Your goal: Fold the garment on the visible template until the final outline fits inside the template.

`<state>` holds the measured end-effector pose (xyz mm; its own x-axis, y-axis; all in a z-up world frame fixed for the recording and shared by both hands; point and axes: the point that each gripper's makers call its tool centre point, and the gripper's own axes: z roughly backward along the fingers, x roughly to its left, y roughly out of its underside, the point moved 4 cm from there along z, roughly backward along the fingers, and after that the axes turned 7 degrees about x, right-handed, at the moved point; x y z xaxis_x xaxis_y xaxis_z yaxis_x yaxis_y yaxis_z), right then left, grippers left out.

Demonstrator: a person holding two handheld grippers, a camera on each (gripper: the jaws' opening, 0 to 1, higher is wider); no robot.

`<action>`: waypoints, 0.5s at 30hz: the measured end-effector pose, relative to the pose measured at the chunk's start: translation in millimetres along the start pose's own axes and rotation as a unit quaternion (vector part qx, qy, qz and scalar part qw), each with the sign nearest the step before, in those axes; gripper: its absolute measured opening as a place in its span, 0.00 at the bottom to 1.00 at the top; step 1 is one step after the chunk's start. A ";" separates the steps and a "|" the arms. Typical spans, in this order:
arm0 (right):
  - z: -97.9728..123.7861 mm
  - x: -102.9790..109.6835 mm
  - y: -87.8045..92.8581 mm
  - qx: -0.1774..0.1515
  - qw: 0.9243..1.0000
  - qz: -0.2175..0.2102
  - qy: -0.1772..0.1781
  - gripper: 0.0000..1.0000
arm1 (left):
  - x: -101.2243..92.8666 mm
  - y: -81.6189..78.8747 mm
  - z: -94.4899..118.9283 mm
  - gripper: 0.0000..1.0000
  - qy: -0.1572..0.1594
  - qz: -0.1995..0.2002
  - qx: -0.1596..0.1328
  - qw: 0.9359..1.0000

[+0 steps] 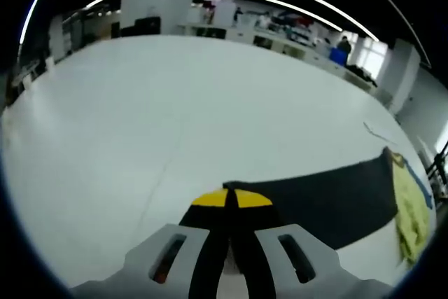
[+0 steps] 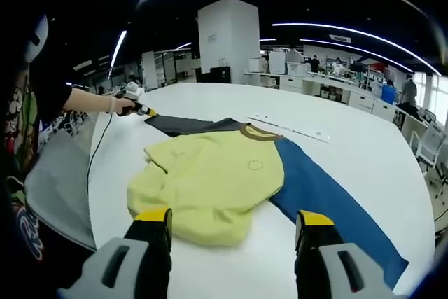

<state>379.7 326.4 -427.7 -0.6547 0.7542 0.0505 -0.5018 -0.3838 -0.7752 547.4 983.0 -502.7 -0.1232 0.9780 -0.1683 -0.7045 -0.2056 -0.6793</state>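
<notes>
The sweatshirt [image 2: 217, 187] lies flat on the white table [image 2: 350, 145]: yellow body near, dark grey sleeve [image 2: 183, 124] stretched far-left, blue sleeve [image 2: 329, 201] running near-right. The sleeves form one long diagonal axis across the table. The left gripper [image 1: 231, 201] is clenched on the cuff end of the dark grey sleeve [image 1: 322, 197], arm extended far-left. The right gripper [image 2: 232, 225] hangs released, jaws spread, just short of the yellow hem, nearer the blue sleeve.
</notes>
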 end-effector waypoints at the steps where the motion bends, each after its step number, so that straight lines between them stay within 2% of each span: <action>1: 0.0 0.0 0.2 0.000 1.000 0.000 0.000 0.71 | 0.1 -2.2 0.0 0.04 0.005 -0.011 -0.009 1.000; 3: -0.3 0.6 0.9 0.002 1.000 0.000 -0.002 0.71 | 1.3 -3.5 0.8 0.22 0.001 -0.017 -0.011 1.000; 4: -0.7 0.9 1.1 0.002 1.000 0.001 -0.002 0.71 | 3.2 -5.5 1.3 0.37 -0.006 -0.035 -0.016 0.999; 6: -1.6 1.3 1.0 0.002 1.000 0.003 -0.003 0.71 | 2.4 -7.6 4.4 0.50 -0.009 -0.058 -0.021 0.998; 9: -2.9 1.8 -0.6 -0.001 1.000 0.003 -0.005 0.71 | -5.2 -11.3 9.0 0.46 0.015 -0.063 -0.036 0.997; 13: -4.9 3.1 -2.1 -0.002 1.000 0.007 -0.008 0.71 | -15.6 -14.0 13.6 0.55 0.034 -0.089 -0.043 0.995; 15: -4.9 2.8 -1.5 -0.003 1.000 0.008 -0.009 0.71 | -21.7 -13.7 16.6 0.54 0.046 -0.102 -0.046 0.993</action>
<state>381.4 331.7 -429.4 -0.6720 0.7389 0.0495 -0.4886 -0.3922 -0.7794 548.1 965.1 -478.0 0.0823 0.9932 -0.0828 -0.6413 -0.0108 -0.7672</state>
